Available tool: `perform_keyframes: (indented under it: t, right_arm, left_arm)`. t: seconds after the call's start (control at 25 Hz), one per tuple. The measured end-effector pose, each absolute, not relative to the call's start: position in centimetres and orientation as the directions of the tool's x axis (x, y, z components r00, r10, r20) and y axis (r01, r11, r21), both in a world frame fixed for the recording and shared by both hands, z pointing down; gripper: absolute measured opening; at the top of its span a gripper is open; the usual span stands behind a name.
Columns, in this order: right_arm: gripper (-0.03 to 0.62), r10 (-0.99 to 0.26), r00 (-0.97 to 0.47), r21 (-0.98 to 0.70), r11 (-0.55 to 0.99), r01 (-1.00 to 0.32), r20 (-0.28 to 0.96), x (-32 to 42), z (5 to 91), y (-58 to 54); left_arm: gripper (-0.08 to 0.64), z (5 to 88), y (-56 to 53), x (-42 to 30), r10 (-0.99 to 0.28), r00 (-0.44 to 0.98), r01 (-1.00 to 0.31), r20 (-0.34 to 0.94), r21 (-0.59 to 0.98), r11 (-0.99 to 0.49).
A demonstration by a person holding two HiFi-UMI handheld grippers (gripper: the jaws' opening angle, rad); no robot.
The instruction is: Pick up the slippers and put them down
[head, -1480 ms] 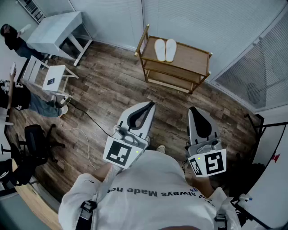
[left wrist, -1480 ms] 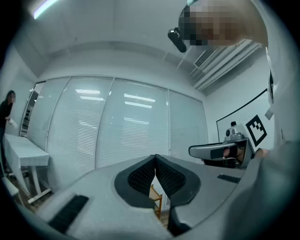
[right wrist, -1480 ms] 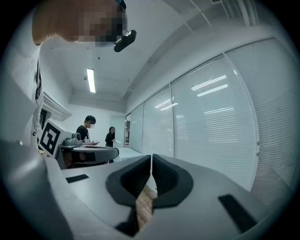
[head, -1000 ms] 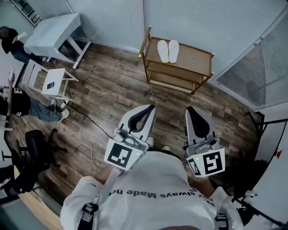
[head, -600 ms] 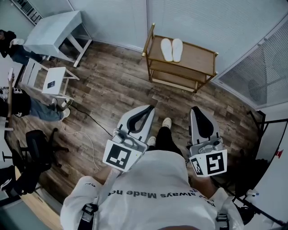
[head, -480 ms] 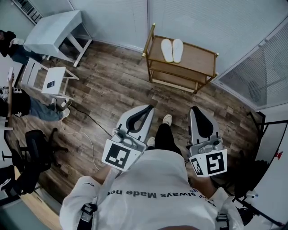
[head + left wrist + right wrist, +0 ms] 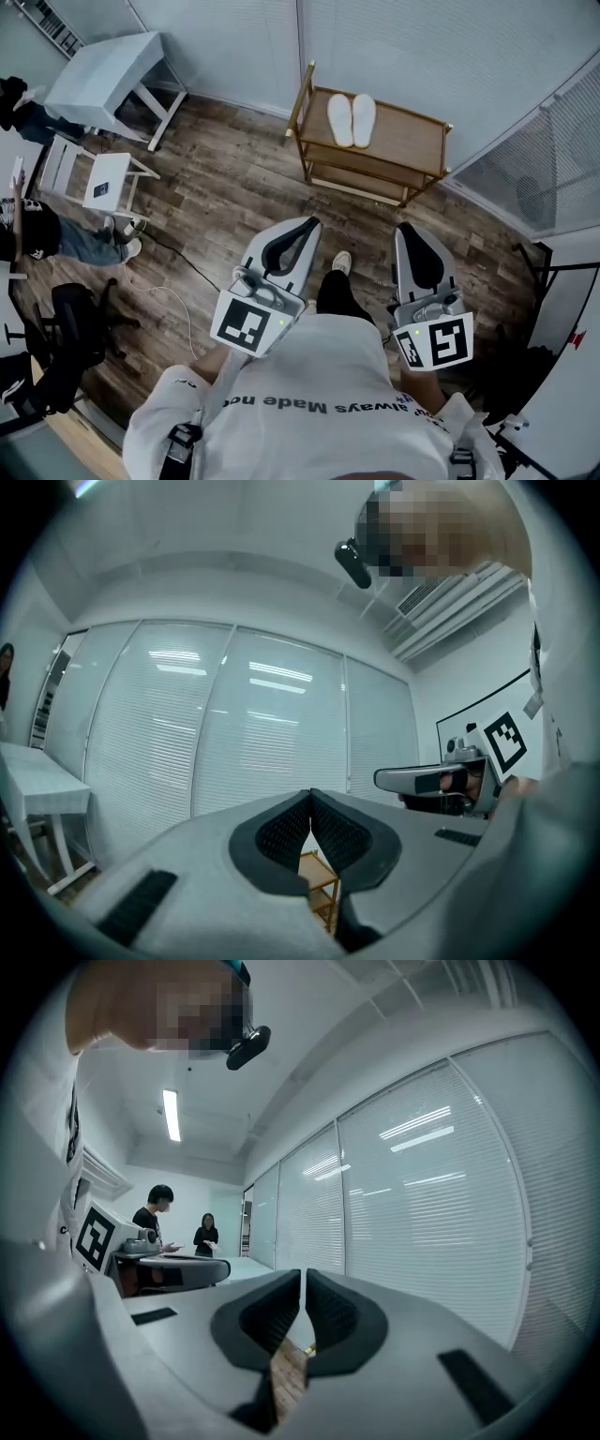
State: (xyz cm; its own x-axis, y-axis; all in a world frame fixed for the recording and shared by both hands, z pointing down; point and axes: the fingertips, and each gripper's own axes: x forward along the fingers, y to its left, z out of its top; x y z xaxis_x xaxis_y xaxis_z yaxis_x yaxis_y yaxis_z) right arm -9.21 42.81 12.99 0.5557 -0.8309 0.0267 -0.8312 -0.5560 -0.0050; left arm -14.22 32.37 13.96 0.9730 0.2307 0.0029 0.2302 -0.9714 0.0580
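The 2 white slippers (image 7: 351, 120) lie side by side, seemingly touching, at the left of the wooden rack's (image 7: 412, 145) top shelf by the far wall. Near, well apart from it, the left gripper (image 7: 308, 222) and right gripper (image 7: 401, 228) have their jaws pressed together, empty.

You're looking at two slippers (image 7: 351, 120) and one wooden rack (image 7: 412, 141). You've got two grippers, the left gripper (image 7: 313, 221) and the right gripper (image 7: 401, 227). Around you: one white table (image 7: 103, 66), one white stool (image 7: 98, 183), one black office chair (image 7: 70, 323), and two people (image 7: 155, 1213) standing
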Motion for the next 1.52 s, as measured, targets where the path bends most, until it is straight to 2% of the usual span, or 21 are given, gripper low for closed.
perform_keyframes:
  t: [0.72, 1.52]
  right_arm:
    - [0.021, -0.847, 0.530, -0.042, -0.531, -0.846, 0.030, 11.0, 13.2, 44.0]
    - [0.021, -0.873, 0.485, -0.051, -0.487, -0.872, 0.046, 21.2, 14.6, 38.7]
  left_arm:
    - [0.011, 13.4, 33.7, 5.9, 0.203, 0.979, 0.202, 0.019, 0.050, -0.978]
    - [0.011, 14.5, 29.2, 16.1, 0.185, 0.982, 0.183, 0.039, 0.046, -0.982]
